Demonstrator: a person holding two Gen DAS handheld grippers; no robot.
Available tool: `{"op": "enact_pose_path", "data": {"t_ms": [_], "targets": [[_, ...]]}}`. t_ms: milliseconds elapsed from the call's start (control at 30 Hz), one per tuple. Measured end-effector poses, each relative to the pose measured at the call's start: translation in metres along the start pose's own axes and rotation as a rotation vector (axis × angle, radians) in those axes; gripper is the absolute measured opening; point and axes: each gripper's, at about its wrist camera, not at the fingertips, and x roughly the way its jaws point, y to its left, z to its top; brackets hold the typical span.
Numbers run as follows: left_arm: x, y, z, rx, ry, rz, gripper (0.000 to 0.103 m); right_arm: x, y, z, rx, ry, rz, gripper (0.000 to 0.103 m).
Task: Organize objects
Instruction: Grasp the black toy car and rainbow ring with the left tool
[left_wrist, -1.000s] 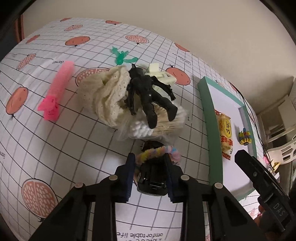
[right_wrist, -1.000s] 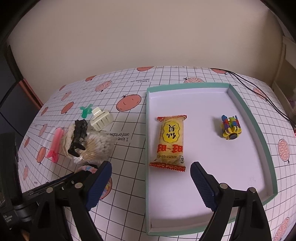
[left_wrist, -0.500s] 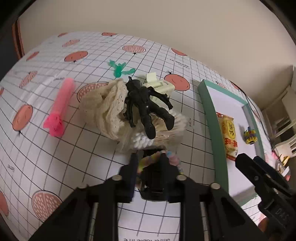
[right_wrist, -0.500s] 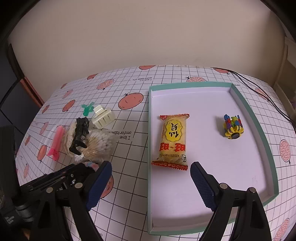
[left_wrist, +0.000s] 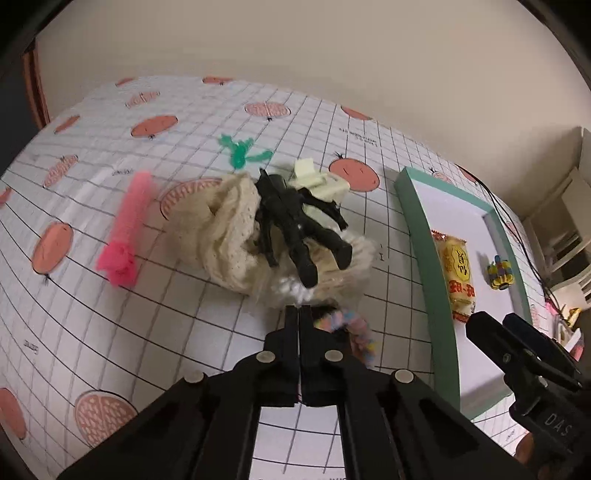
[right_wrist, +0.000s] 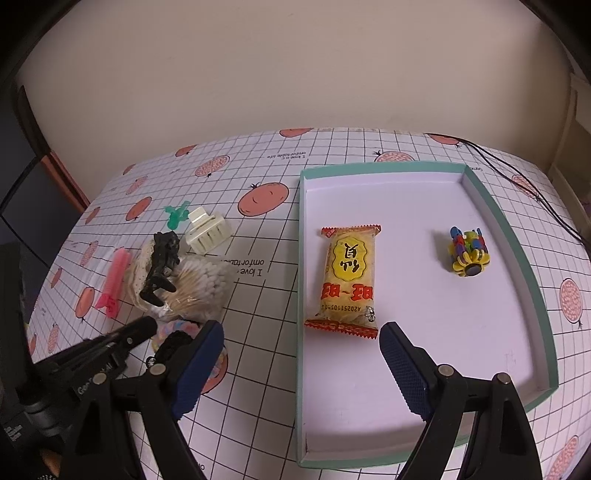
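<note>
My left gripper (left_wrist: 297, 314) is shut, its fingers pressed together with nothing visible between them. A pastel scrunchie (left_wrist: 352, 325) and a small black toy car (right_wrist: 170, 343) lie just right of its tips. Beyond them sits a pile: a black figure (left_wrist: 295, 218) on a cream knit cloth (left_wrist: 221, 229) and a bag of cotton swabs (right_wrist: 201, 288). My right gripper (right_wrist: 301, 332) hangs open above the front left rim of the teal tray (right_wrist: 546, 295). A yellow snack packet (right_wrist: 349, 280) and a colourful toy (right_wrist: 467, 254) lie in the tray.
A pink fluffy stick (left_wrist: 127, 229) lies left of the pile. A green plastic piece (left_wrist: 240, 151) and a cream hair claw (right_wrist: 207, 232) sit behind it. A black cable (right_wrist: 517, 173) runs past the tray's far right corner. The checked tablecloth shows orange fruit prints.
My left gripper has gone from open around the black toy car and scrunchie to fully shut, and both now sit beside its right finger. The right gripper has barely moved.
</note>
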Motion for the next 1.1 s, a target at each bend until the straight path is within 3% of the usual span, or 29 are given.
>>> {"op": "enact_pose_path", "data": {"t_ms": [133,267,300,467,700,800,1033,1100], "targets": [[0.004,-0.006,-0.001,0.040,0.014,-0.001,0.005,0.000,-0.002,0.000,0.003,0.000,0.002,0.088],[0.012,-0.009,-0.004,0.054,0.026,0.010,0.042,0.002,-0.004,0.000,0.008,0.004,0.003,0.088],[0.013,-0.008,-0.004,0.053,0.028,0.009,0.044,0.002,-0.005,0.000,0.010,0.004,0.002,0.088],[0.010,-0.003,-0.003,0.011,0.040,-0.070,0.044,0.002,-0.009,0.002,0.028,0.001,0.008,0.088],[0.004,-0.016,-0.003,0.056,0.055,-0.118,0.047,-0.002,-0.011,0.003,0.038,-0.009,0.021,0.088],[0.006,-0.021,-0.003,0.084,0.064,-0.108,0.052,-0.002,-0.011,0.004,0.047,-0.008,0.031,0.088],[0.020,-0.027,-0.008,0.122,0.092,-0.075,0.052,0.001,-0.009,0.002,0.038,0.001,0.019,0.089],[0.021,-0.026,-0.008,0.115,0.093,-0.089,0.039,0.001,-0.009,0.002,0.035,0.000,0.017,0.089]]}}
